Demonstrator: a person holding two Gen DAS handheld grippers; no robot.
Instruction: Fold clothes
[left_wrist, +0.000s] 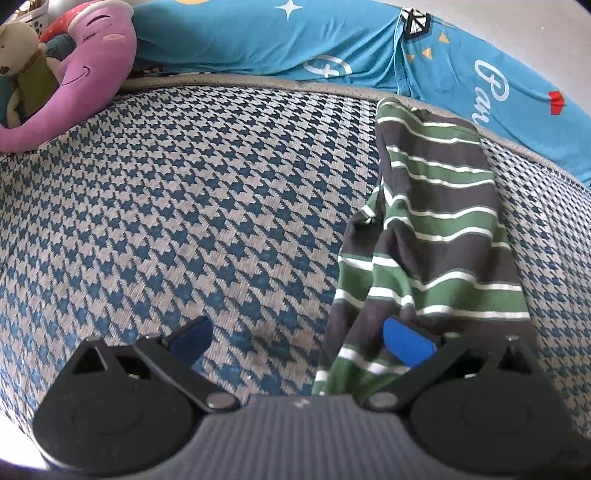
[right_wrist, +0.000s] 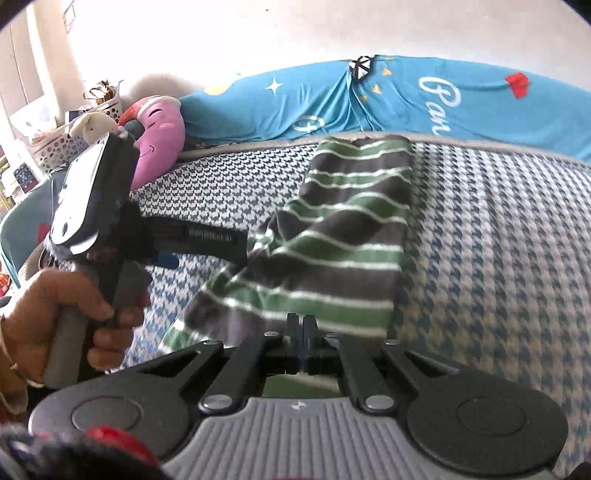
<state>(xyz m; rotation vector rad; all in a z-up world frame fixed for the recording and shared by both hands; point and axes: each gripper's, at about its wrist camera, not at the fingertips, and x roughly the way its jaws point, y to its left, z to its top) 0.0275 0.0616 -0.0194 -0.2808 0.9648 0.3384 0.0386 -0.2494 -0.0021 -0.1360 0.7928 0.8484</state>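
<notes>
Green, grey and white striped knit garment (right_wrist: 343, 236), soft, folded into a long strip on the blue-grey houndstooth woven mat (left_wrist: 184, 206). Long axis runs from near edge toward the turquoise printed bedsheet (left_wrist: 258, 37). Right gripper (right_wrist: 303, 325) clenched on its near hem. Left gripper (left_wrist: 299, 339) spread wide, one blue pad (left_wrist: 406, 341) over the cloth. Mat bare to the left; purple plush cushion (left_wrist: 92, 74) at far corner.
</notes>
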